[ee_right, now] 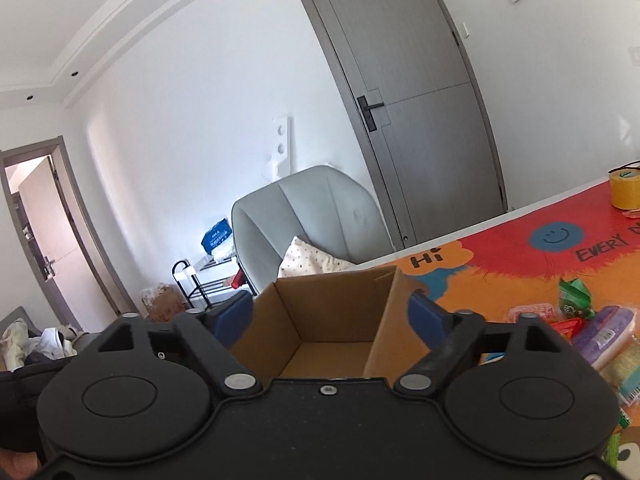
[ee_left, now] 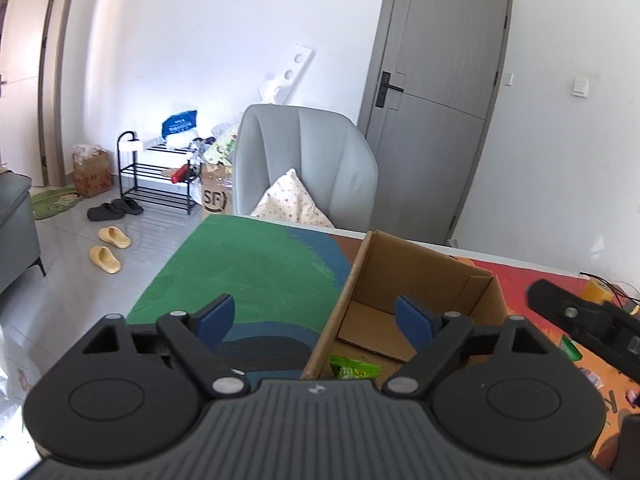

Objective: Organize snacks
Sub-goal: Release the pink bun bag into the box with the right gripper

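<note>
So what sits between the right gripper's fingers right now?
Nothing is held. In the right wrist view, the right gripper stands open, and the open cardboard box shows through the gap between its fingers; what's visible of the box's inside from here is bare.

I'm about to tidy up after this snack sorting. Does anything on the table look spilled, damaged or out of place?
Nothing looks spilled or damaged. The open brown cardboard box stands upright with a green snack packet inside. More wrapped snacks lie in a loose heap beside it on the colourful tablecloth, still unsorted. A yellow tape roll stands at the far edge.
</note>
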Demonstrator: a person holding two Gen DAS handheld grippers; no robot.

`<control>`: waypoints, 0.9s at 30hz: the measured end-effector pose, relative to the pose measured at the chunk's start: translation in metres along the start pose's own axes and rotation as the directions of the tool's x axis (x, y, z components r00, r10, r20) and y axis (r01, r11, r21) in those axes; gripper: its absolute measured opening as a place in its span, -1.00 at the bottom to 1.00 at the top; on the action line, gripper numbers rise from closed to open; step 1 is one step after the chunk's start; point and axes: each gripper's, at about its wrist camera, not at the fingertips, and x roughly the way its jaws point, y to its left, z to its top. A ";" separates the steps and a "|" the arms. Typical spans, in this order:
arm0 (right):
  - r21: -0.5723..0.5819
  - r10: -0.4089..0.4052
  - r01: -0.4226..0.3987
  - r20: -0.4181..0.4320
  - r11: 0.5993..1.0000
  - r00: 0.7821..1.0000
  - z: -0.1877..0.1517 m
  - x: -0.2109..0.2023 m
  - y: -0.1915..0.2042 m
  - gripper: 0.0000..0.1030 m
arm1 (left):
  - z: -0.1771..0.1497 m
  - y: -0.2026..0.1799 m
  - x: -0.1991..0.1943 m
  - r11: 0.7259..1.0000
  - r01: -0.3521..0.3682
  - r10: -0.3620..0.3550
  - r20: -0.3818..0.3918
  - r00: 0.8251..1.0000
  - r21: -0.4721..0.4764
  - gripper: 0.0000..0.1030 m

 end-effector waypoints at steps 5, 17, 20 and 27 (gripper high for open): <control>-0.012 -0.030 0.030 0.006 0.999 1.000 -0.004 -0.012 -0.002 1.00 | -0.005 -0.001 -0.011 1.000 0.000 0.000 0.011 1.000 -0.018 0.79; -0.023 -0.129 0.131 0.071 0.991 0.989 -0.014 -0.057 -0.017 1.00 | -0.021 -0.015 -0.037 0.997 0.078 -0.078 0.015 0.997 -0.025 0.84; -0.023 -0.172 0.175 0.085 0.984 0.981 -0.015 -0.067 -0.023 1.00 | -0.025 -0.021 -0.044 0.994 0.107 -0.106 0.020 0.994 -0.018 0.84; -0.050 -0.243 0.248 0.086 0.968 0.966 -0.016 -0.089 -0.032 1.00 | -0.038 -0.040 -0.057 0.988 0.149 -0.149 0.005 0.989 0.035 0.84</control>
